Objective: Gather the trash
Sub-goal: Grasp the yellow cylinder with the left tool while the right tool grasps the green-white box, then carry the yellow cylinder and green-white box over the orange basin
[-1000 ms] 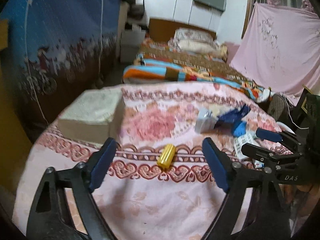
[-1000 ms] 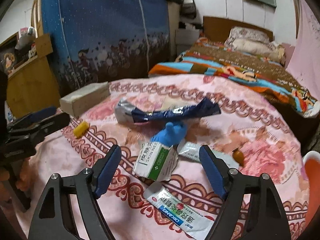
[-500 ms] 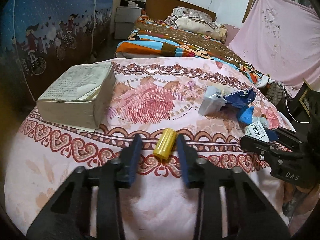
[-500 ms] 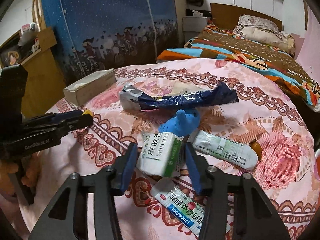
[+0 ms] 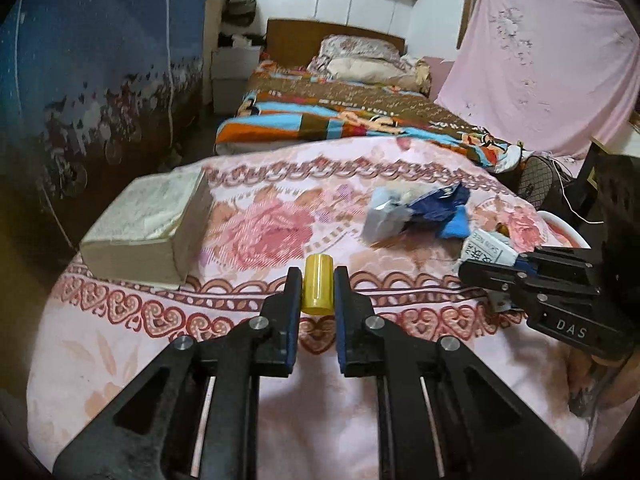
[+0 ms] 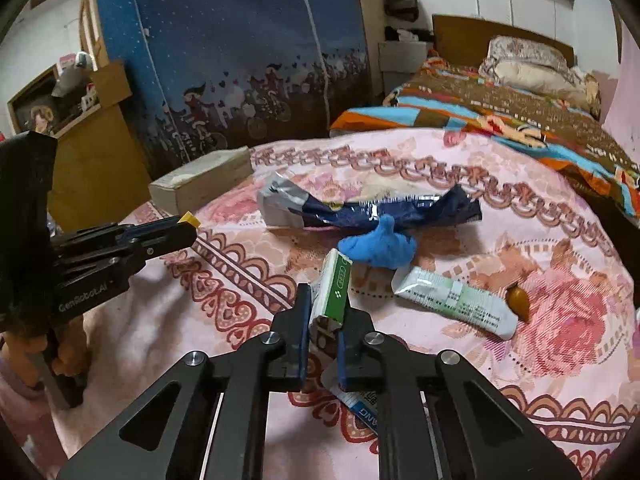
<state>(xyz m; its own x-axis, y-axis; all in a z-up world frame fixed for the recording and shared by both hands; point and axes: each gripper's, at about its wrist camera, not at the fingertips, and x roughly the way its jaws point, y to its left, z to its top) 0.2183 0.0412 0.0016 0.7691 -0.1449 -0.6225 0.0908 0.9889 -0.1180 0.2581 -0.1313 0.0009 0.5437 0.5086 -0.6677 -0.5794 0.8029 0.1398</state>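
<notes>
A small yellow cylinder (image 5: 318, 284) lies on the pink flowered cloth (image 5: 120, 340), and my left gripper (image 5: 318, 290) has its jaws closing on it, pads pressed to both sides. My right gripper (image 6: 324, 316) is closing on a green and white carton (image 6: 336, 292), which is squashed narrow between the pads. In the left wrist view, the right gripper (image 5: 516, 260) shows at the right edge with the carton (image 5: 486, 250) at its tips. The left gripper (image 6: 176, 230) shows in the right wrist view with yellow at its tip.
Beyond the carton lie a blue and silver wrapper (image 6: 360, 208), a crumpled blue glove (image 6: 376, 246), a white and green tube (image 6: 452, 300) and a small brown object (image 6: 518, 300). A blue and white packet (image 6: 360, 406) lies under my right fingers. A thick book (image 5: 152, 224) lies at the left.
Both grippers went from wide open to shut: the left onto the yellow cylinder, the right onto the carton, which got squeezed narrow and stood on edge.
</notes>
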